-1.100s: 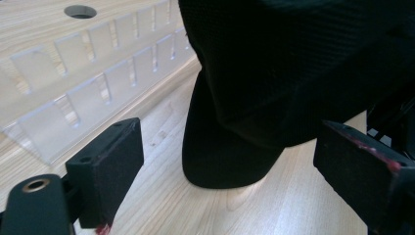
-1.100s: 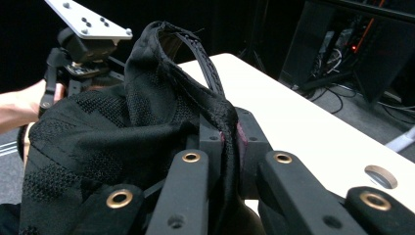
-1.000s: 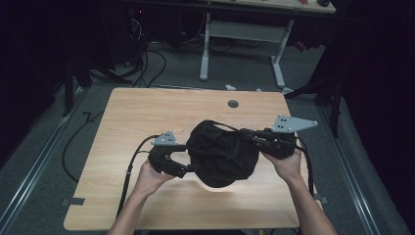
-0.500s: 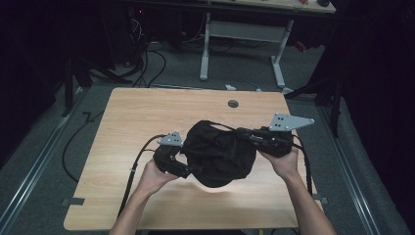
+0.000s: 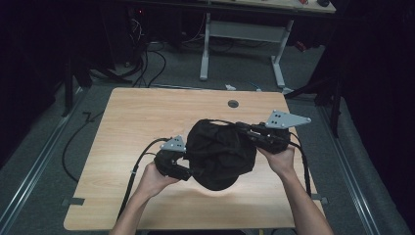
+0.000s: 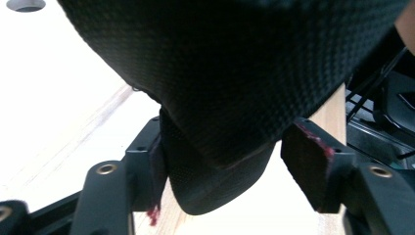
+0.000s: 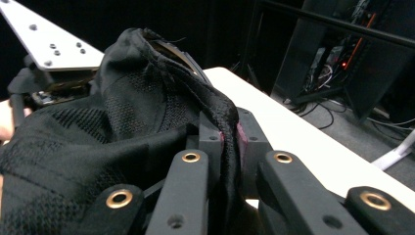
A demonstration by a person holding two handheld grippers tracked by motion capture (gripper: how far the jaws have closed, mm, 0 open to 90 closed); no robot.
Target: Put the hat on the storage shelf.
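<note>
Now lifted over a wooden table point(image 5: 122, 127), black mesh cap point(image 5: 220, 154), right gripper point(image 7: 229, 142) clamped tight on its rim. Left gripper point(image 6: 230, 161) half open, just been closing, brim edge between jaws, not yet pinched.

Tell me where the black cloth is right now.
In the high view the black cloth is near the middle of the wooden table, between the left gripper and the right gripper, whose fingers pinch its edge.

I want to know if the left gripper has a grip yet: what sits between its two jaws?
A fold of the black mesh garment hangs between the closing jaws of the left gripper, with a gap at one pad, seen in the left gripper view.
</note>
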